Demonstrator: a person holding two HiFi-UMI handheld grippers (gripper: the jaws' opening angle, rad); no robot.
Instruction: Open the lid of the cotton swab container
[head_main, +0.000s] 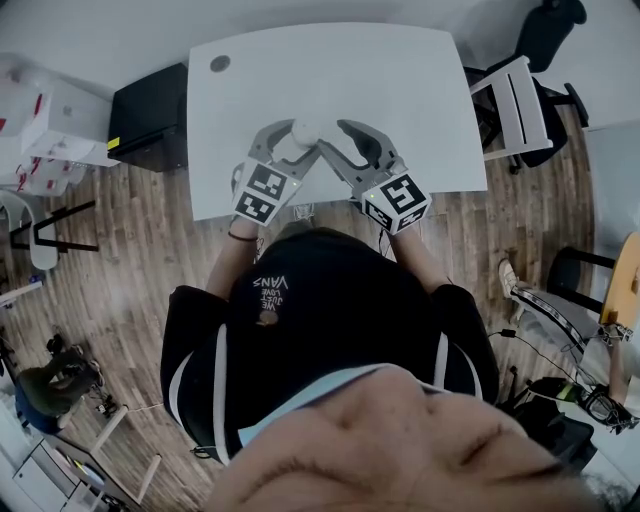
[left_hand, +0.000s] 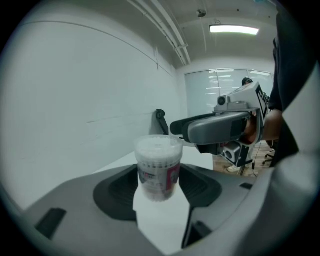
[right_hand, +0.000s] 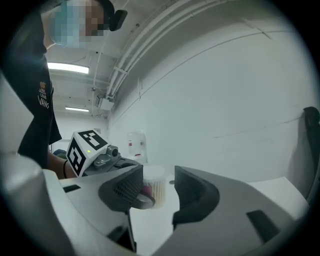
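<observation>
— Where is the cotton swab container (left_hand: 158, 162)?
— Over the middle of the table (head_main: 400, 90). The left gripper (left_hand: 159, 195) squeezes it from both sides.
— And the right gripper (right_hand: 159, 192)?
— Its jaws stand wide apart with nothing in them. It is over the table's middle too.

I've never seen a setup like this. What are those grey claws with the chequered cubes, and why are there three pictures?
There is no robot here: a person holds a hand-held gripper in each hand. One picture comes from a camera on the person's head, looking down at a white table. The other two come from cameras riding on the grippers. The fingers of the left gripper clamp a small clear cotton swab container. The right gripper is close by, fingers apart, holding nothing. The marked cubes are part of the grippers.
</observation>
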